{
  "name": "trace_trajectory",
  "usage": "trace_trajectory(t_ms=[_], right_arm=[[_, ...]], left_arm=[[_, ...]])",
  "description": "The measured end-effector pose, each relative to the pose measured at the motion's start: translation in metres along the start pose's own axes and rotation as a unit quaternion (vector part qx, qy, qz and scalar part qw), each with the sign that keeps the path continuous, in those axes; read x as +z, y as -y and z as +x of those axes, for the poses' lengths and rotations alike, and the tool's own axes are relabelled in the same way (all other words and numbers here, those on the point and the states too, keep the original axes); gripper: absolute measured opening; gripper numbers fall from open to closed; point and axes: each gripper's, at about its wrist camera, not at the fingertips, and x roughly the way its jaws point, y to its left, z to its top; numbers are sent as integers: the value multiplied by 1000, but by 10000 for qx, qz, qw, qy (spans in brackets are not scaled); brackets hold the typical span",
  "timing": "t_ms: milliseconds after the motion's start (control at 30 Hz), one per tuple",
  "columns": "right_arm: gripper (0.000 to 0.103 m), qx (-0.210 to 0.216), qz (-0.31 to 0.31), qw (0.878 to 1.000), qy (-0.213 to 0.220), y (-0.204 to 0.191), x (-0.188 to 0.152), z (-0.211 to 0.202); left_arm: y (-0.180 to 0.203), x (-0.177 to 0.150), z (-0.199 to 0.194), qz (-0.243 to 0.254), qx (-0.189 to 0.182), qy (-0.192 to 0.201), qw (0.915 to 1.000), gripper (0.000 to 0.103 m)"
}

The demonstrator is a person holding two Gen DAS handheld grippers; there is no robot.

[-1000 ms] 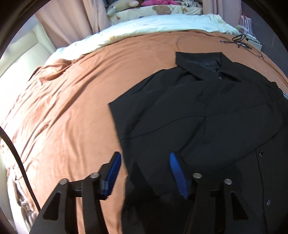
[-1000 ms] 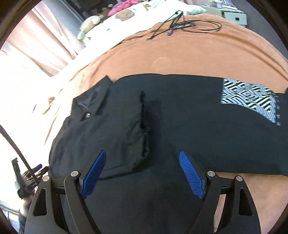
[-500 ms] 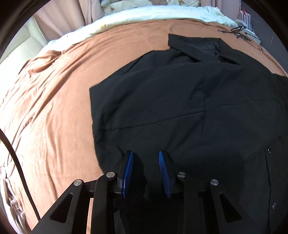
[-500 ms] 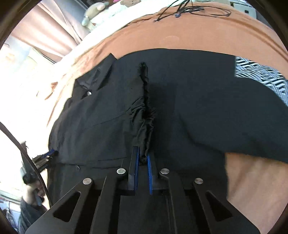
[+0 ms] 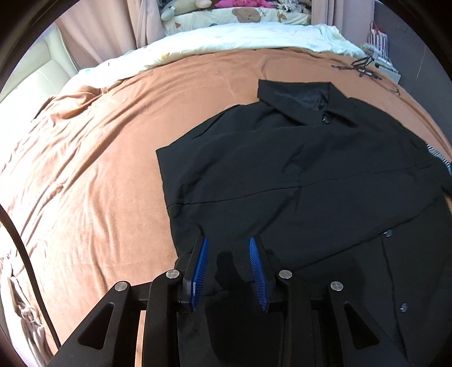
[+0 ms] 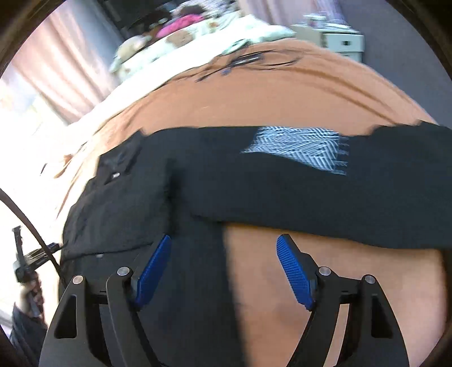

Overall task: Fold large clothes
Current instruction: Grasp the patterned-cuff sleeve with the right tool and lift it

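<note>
- Orange-brown bedspread (image 5: 93,158) across the whole bed, creased at the left, pale quilt (image 5: 231,36) and soft toys (image 5: 195,4) at the far end
- Black shirt (image 5: 296,175) spread flat on the bedspread, collar (image 5: 299,98) away from the camera, left sleeve folded in over the chest, buttons down the right part
- Left gripper (image 5: 228,272) low over the shirt's left edge near the hem, blue pads (image 5: 201,271) apart and widening a little, a raised fold of black cloth between them, not clearly pinched
- Right gripper (image 6: 223,272) over the shirt's right edge, blurred, blue pads spreading wide, nothing clamped; black cloth under the left pad, bare bedspread under the right one
- Right sleeve with a black-and-white patterned patch (image 6: 299,149) stretched out to the right
- Black cables (image 6: 248,60) on the far bedspread
</note>
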Motion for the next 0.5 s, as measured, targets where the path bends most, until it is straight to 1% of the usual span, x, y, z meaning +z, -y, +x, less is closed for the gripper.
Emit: trace_trajectory(t_ms=[33,100,167,200,300,400,500], right_arm=[[76,-34,75,10000,34,4,-4,-2],[76,-72,417,9991,84,35,-10,-11],[76,-84,792,9966,190,61,-17,-20],[76,-82,900,9957,222,66,-20,-23],[76,-110,1304,9910,298,94,-30,-23],[75,-87,1594,9867,303,104,-33,-17],[70,-17,1920,9811,226,112,-40,-10]], left_arm=[[2,1,-3,-20,-59,20,10000,38],[5,3,-7,-61,-124,85,9999,58],[11,6,-14,-97,-196,238,9995,68],[14,6,-16,-108,-237,287,9992,72],[25,10,-20,-112,-427,355,9984,78],[35,12,-19,-26,-495,369,9981,78],[44,11,-18,30,-576,380,9976,78]])
